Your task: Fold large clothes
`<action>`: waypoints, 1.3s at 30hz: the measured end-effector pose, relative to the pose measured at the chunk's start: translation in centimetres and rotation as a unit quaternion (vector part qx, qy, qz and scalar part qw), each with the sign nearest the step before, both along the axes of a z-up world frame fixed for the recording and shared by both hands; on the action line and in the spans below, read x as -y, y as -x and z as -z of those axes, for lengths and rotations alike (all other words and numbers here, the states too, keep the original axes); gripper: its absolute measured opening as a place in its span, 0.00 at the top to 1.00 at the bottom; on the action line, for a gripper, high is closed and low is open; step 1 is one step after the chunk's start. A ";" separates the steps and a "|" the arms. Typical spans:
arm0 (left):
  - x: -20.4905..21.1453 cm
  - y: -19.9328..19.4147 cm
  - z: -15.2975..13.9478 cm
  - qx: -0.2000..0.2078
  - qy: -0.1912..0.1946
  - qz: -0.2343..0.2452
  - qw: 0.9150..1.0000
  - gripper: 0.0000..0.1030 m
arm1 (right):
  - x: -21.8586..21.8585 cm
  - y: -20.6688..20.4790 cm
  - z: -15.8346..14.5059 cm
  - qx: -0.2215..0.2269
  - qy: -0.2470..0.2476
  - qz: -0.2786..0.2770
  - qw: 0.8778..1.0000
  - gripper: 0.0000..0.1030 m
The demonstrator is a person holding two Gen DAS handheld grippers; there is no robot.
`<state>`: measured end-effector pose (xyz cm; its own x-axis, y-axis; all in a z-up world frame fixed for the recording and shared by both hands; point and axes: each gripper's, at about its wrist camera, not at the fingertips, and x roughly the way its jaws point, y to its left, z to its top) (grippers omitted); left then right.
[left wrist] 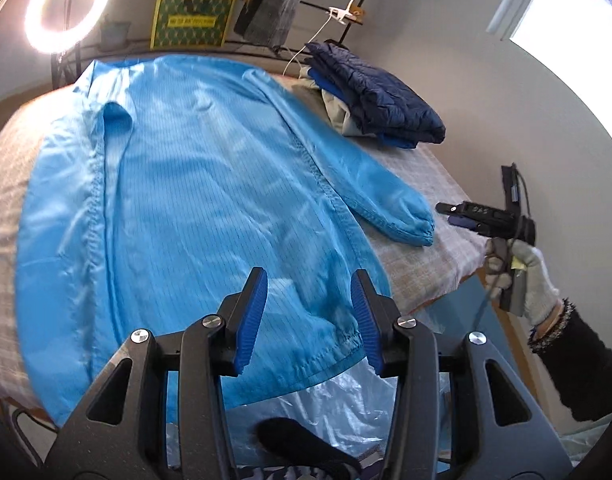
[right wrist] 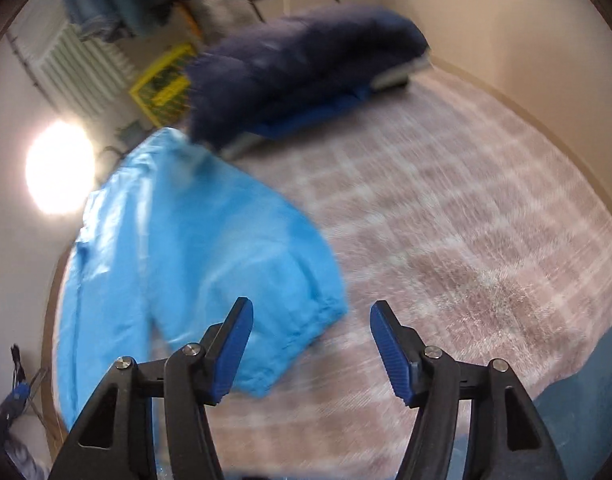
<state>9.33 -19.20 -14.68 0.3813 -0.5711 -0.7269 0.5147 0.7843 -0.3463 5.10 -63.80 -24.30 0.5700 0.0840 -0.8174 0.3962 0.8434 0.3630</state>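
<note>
Checked table (left wrist: 426,184): blue jacket (left wrist: 194,184) spread flat, unfolded; navy stack (left wrist: 382,96) done. Left gripper (left wrist: 310,320), right gripper (right wrist: 310,352) released, empty.

The jacket (left wrist: 194,184) is thin, slightly glossy blue cloth with a fine woven grid and stitched seams. The table cover (right wrist: 446,208) is matt checked cloth, rough-looking. The folded pile (left wrist: 378,100) is topped by matt, quilted navy cloth. Both the left gripper (left wrist: 310,320) and the right gripper (right wrist: 311,350) are matt black plastic with ribbed blue pads (left wrist: 252,320) and shiny metal screws (left wrist: 211,322). The glove (left wrist: 536,280) is knitted white cloth. Crinkled glossy plastic film (left wrist: 338,404) hangs below the jacket.
</note>
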 end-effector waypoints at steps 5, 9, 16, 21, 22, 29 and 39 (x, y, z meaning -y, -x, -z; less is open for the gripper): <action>-0.7 -0.5 1.2 -0.013 0.009 -0.031 0.999 0.57 | 0.7 -1.4 2.1 -0.029 -0.011 -0.004 1.000 0.38; -1.8 -0.8 2.0 -0.022 0.013 -0.056 0.998 0.57 | -0.3 -2.4 2.4 -0.035 0.014 -0.041 0.998 0.63; -3.5 -1.0 2.2 -0.022 0.017 -0.076 0.997 0.57 | -1.5 -2.7 1.7 -0.008 0.006 -0.049 0.999 0.92; -5.0 -1.6 1.1 -0.019 0.036 -0.100 0.994 0.57 | -3.7 -1.7 -2.8 0.060 0.004 -0.055 0.997 0.93; -5.4 -1.8 0.9 -0.017 0.044 -0.107 0.993 0.57 | -4.5 -1.6 -3.8 0.073 0.006 -0.063 0.995 0.93; -7.8 -2.6 1.2 -0.035 0.100 -0.147 0.984 0.57 | -14.4 -0.5 -11.7 0.179 -0.003 -0.188 0.966 0.93; -10.4 -3.7 3.4 -0.068 0.131 -0.166 0.975 0.57 | -31.9 -0.4 -7.8 0.131 0.036 -0.415 0.899 0.93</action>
